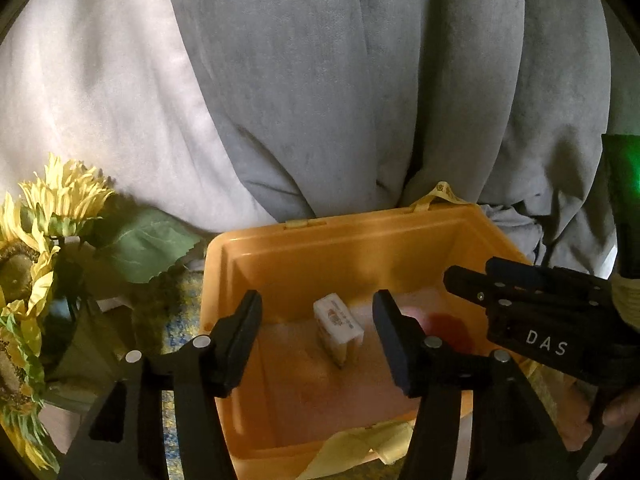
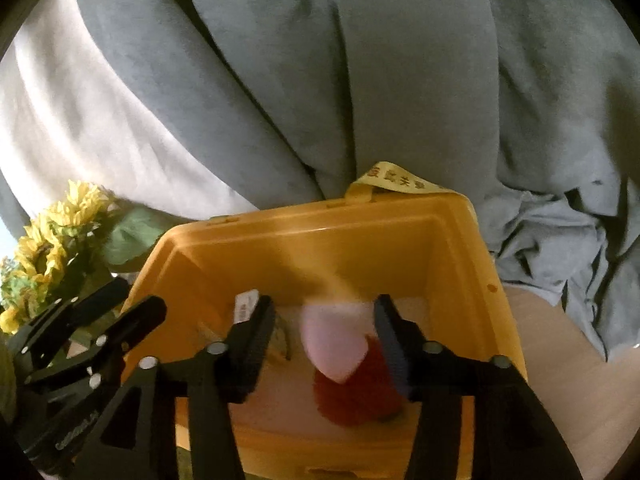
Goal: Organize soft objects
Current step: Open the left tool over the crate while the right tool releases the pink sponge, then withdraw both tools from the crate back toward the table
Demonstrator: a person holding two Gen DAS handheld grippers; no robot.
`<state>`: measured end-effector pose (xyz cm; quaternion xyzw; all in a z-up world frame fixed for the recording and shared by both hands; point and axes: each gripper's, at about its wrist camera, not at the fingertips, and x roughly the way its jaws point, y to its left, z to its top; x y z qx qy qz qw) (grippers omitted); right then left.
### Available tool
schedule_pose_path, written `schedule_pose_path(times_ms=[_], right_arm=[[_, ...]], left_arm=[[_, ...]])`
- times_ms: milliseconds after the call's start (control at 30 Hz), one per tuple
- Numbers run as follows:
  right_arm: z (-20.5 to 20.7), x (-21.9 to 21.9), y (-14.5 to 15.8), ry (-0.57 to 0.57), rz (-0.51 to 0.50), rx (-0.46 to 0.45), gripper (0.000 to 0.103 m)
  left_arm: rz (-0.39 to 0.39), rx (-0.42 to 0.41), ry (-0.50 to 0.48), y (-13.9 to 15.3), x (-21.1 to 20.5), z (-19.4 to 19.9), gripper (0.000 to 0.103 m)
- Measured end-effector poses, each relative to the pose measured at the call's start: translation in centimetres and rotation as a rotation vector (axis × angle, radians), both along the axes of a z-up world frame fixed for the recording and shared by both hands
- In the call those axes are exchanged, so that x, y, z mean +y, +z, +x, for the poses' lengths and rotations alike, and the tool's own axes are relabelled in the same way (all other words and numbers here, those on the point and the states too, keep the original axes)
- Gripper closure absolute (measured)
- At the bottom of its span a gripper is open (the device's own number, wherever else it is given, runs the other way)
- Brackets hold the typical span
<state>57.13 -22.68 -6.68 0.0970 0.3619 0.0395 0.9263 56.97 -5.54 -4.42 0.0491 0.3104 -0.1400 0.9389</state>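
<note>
An orange plastic bin [image 1: 340, 232] [image 2: 320, 212] stands below both grippers. My left gripper [image 1: 318, 304] hangs open over it, and a small white packet [image 1: 338, 322] stands on the bin floor in the gap, touching neither pad. My right gripper [image 2: 324, 304] is open too. A blurred pale pink soft piece [image 2: 332, 340] sits between its fingers, free of the pads, above a red fuzzy ball [image 2: 356, 396] in the bin. In the other wrist view each gripper shows at the side: the right gripper [image 1: 472, 270], the left gripper [image 2: 138, 296].
Artificial sunflowers [image 1: 60, 200] [image 2: 60, 232] stand left of the bin. Grey and white draped fabric [image 1: 320, 80] fills the background. A crumpled grey cloth [image 2: 560, 248] lies to the right on a light surface [image 2: 560, 360]. A yellow strap [image 2: 396, 182] hangs at the bin's far rim.
</note>
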Motion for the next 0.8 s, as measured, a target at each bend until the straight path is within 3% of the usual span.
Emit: schedule_pose_path(times_ms=[367, 800], right_arm=[[-3.8, 0.4, 2.9, -0.037, -0.07, -0.079, 0.04], [-11.5, 1.7, 5.9, -0.017, -0.076, -0.163, 0.037]], left_arm=[[0.053, -0.118, 0.094, 2.7, 1.2, -4.9, 0.029], [0.025, -0.219, 0.137, 5.0, 2.4, -13.1, 0.026]])
